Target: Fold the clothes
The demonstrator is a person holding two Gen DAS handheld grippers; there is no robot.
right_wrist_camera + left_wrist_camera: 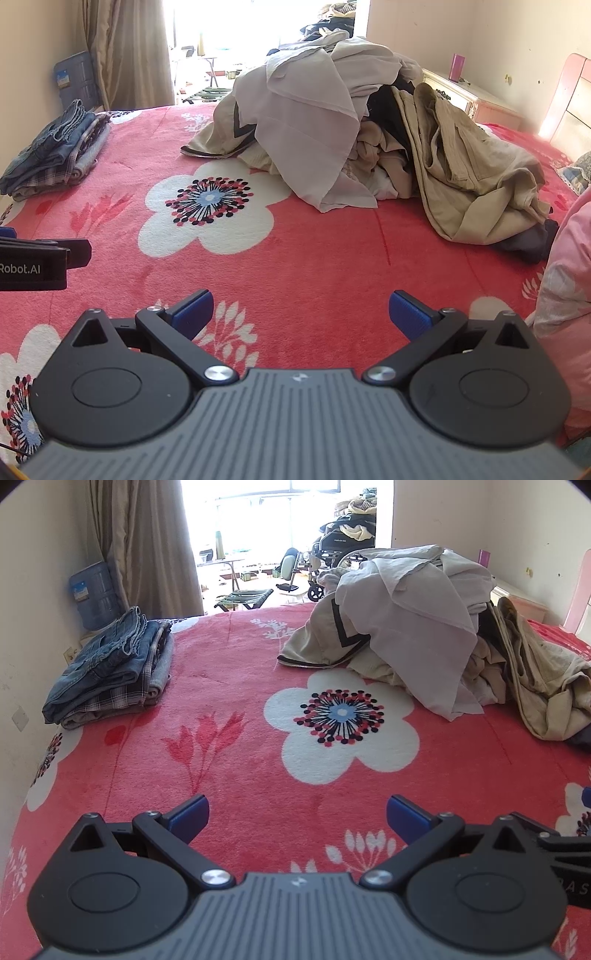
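Observation:
A heap of unfolded clothes (pixel 417 627) in white, beige and khaki lies on the far right of the bed, and shows in the right wrist view (pixel 332 122) too. A stack of folded jeans and plaid garments (pixel 110 672) sits at the far left edge, also in the right wrist view (pixel 55 155). My left gripper (pixel 297 814) is open and empty above the red floral blanket (pixel 221 686). My right gripper (pixel 301 312) is open and empty above the same blanket (pixel 314 251). The left gripper's side shows at the right wrist view's left edge (pixel 37 262).
A blue water jug (pixel 94 594) stands by the curtain (pixel 147 542) at the far left. A wheelchair (pixel 332 554) loaded with clothes is beyond the bed. A nightstand (pixel 469 96) and pink headboard (pixel 569 103) are at the right. A pink quilt (pixel 569 295) lies near right.

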